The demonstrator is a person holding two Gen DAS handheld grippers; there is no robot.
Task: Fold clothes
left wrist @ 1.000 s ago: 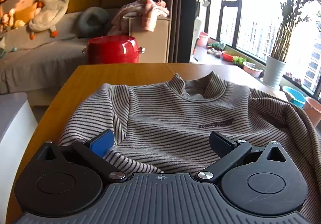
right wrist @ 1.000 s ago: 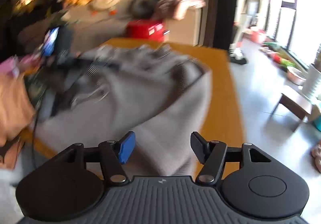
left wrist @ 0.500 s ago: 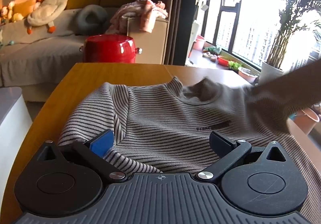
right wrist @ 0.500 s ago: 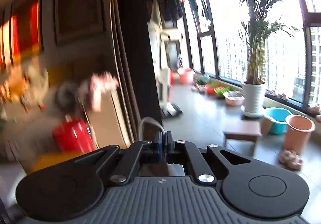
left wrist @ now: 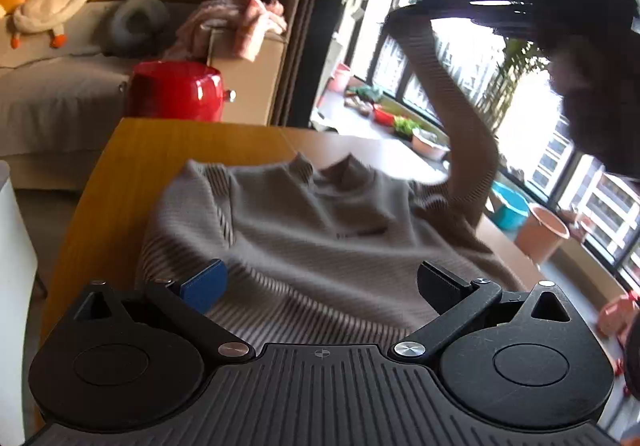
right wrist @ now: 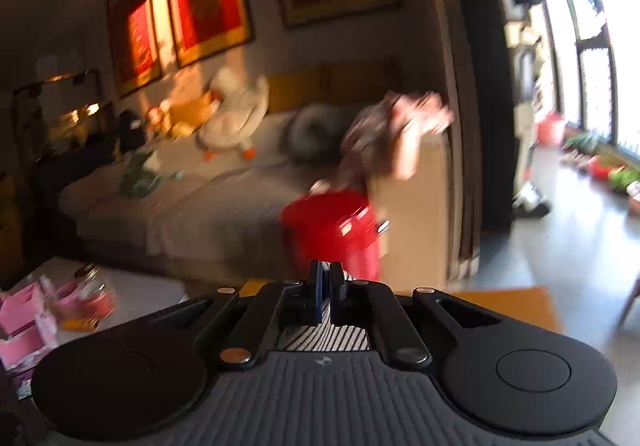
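Raised right gripper (right wrist: 328, 282) now lifts sleeve (left wrist: 460, 114).

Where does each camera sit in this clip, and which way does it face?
Left wrist: on the left hand-held gripper, open over the striped sweater on the wooden table; faces sofa and windows. The right hand-held gripper shows above, lifting a sleeve.
Right wrist: on the right hand-held gripper, raised, shut on striped fabric; faces sofa and wall pictures.
Shared: red pot, duck plush, the sweater.
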